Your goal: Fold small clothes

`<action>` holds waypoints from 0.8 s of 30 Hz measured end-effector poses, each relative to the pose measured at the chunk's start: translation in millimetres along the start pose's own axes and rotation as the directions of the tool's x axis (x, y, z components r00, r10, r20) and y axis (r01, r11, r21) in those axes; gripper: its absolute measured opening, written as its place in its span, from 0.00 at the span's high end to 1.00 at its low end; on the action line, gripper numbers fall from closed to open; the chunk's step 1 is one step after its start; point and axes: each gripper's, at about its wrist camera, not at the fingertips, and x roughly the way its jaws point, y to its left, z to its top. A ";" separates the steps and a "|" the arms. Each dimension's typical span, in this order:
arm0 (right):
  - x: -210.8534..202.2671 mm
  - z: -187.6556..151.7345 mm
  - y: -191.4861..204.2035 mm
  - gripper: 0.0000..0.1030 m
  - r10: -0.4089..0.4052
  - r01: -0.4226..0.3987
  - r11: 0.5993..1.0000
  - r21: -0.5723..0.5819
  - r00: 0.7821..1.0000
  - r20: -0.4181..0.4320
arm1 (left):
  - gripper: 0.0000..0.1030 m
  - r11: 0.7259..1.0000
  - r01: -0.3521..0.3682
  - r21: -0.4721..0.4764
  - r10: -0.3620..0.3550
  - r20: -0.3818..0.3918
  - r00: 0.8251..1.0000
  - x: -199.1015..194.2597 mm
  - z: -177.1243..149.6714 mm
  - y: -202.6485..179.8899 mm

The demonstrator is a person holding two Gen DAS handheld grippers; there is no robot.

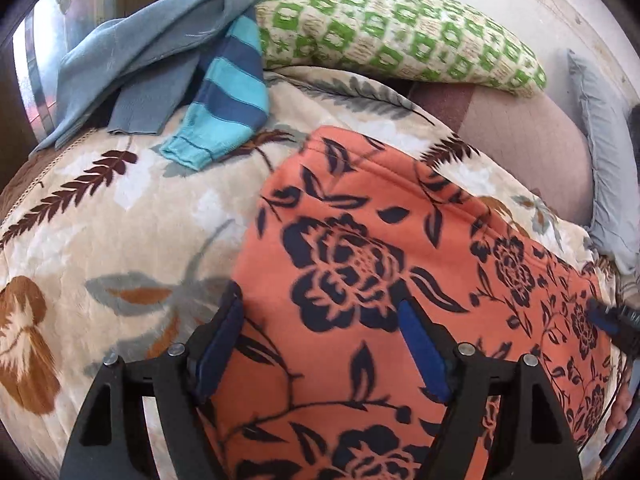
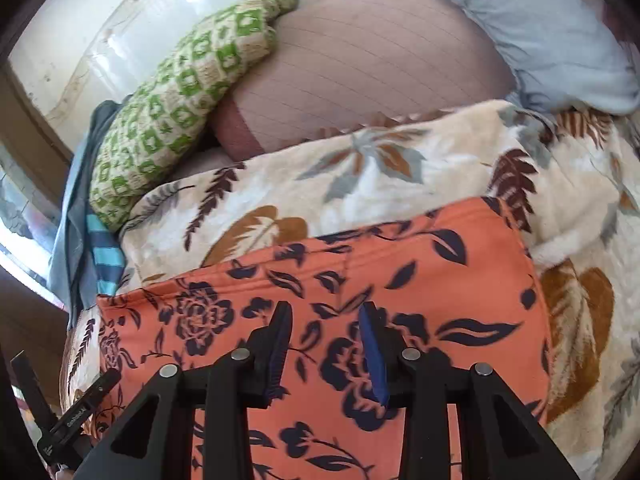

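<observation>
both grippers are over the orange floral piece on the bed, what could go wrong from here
1. The orange floral garment lies on a plush floral blanket; a deep pinch by the left gripper or right gripper could catch the blanket too.
2. Both sets of jaws stand apart with nothing gripped, so uneven grabs may skew the fold.
3. The striped sleeve lies close by and might get dragged along.

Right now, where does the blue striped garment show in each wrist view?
Left wrist view: the blue striped garment lies upper left of centre, on the floral blanket.
Right wrist view: only a strip of it shows at the left edge.
Shared landmark: the green patterned cushion, right beside it in both.
</observation>
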 end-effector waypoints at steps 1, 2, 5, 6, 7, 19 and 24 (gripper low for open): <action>7.3 -2.0 -12.9 0.64 -0.018 0.018 0.999 0.040 1.000 -0.020 | 0.22 0.999 -0.014 -0.036 0.014 0.010 1.000 -1.0 1.3 7.8; 13.8 -4.7 -24.3 0.64 -0.009 0.013 0.996 0.089 0.999 -0.051 | 0.22 0.996 -0.034 -0.079 0.035 0.015 0.999 -2.8 2.6 17.6; 0.2 -8.6 -17.5 0.61 0.035 -0.031 0.993 0.112 0.999 -0.034 | 0.22 0.969 -0.043 -0.243 0.059 0.060 0.996 -18.7 4.1 53.6; -8.4 -9.8 -3.8 0.61 0.062 -0.061 0.996 0.062 0.998 -0.013 | 0.22 0.954 -0.037 -0.296 0.065 0.088 0.994 -27.2 2.8 65.1; -16.1 -12.6 11.6 0.61 0.096 -0.096 0.995 0.012 0.995 0.004 | 0.22 0.943 -0.030 -0.331 0.069 0.107 0.992 -33.8 1.4 73.9; 72.9 -44.7 240.9 0.61 0.311 -0.371 0.906 -0.203 0.910 -0.273 | 0.22 0.985 -0.079 -0.156 0.082 0.007 0.997 -23.3 1.4 81.5; 138.4 -24.6 265.1 0.61 0.249 -0.287 0.951 -0.117 0.932 -0.262 | 0.22 0.991 -0.054 -0.120 0.055 0.005 0.998 -25.3 6.5 85.1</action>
